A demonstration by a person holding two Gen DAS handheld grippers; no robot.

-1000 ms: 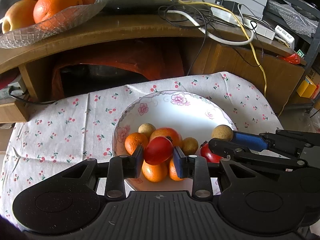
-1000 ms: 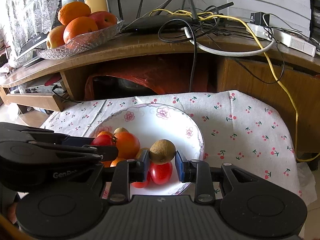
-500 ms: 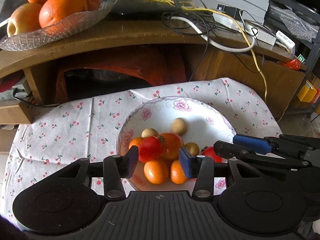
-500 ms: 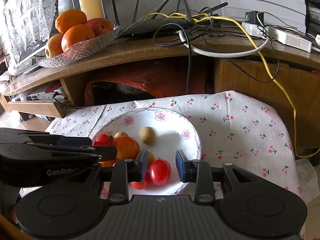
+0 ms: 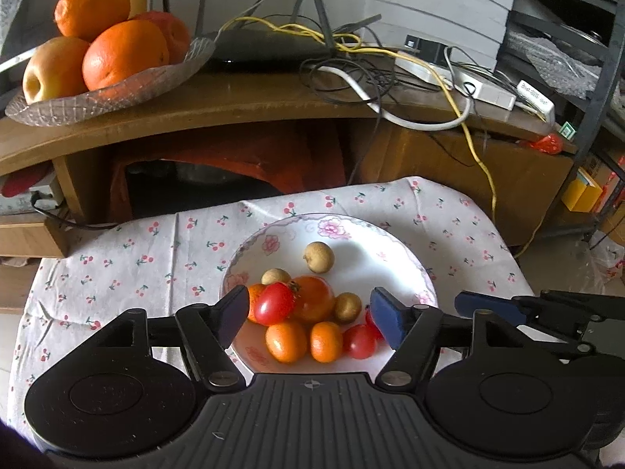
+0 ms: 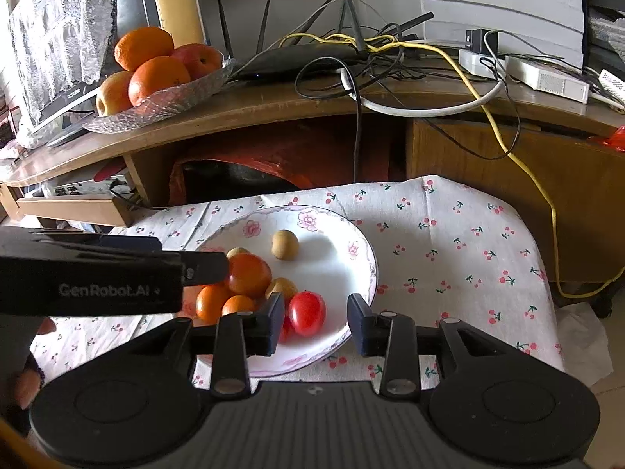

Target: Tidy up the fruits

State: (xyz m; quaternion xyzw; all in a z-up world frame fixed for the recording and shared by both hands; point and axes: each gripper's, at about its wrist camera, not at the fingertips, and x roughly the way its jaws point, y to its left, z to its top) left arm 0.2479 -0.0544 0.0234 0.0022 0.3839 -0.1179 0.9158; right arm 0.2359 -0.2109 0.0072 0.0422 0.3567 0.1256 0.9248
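Left gripper (image 5: 308, 314): fingers spread wide, nothing between them; they hang over the near rim of the plate (image 5: 406, 250). Right gripper (image 6: 315, 322): fingers likewise well apart and empty, over the plate's near-right rim; a red tomato (image 6: 307, 312) shows in the gap but is not touched by either finger.

Plate, white with pink flowers, sits on the cherry-print cloth (image 5: 129, 258) covering the tabletop, about midway between its side edges. Fruit is heaped in the near-left part of the plate: two small oranges (image 5: 286, 341) side by side nearest, small red tomatoes (image 5: 359, 342) to their right, a larger orange-red fruit (image 5: 314, 299) behind with a red tomato (image 5: 274, 303) resting against its left side. One brown longan (image 5: 347, 306) touches the heap's right side, another (image 5: 275, 275) sits at its back-left. A third longan (image 5: 319, 257) lies alone toward the plate's middle, apart from the heap.

Beyond the tabletop's far edge, a wooden shelf (image 5: 242, 105) carries a glass dish (image 5: 117, 92) of oranges and apples on the left, a black router (image 5: 269, 45) in the middle, tangled cables (image 5: 390, 78) to the right.
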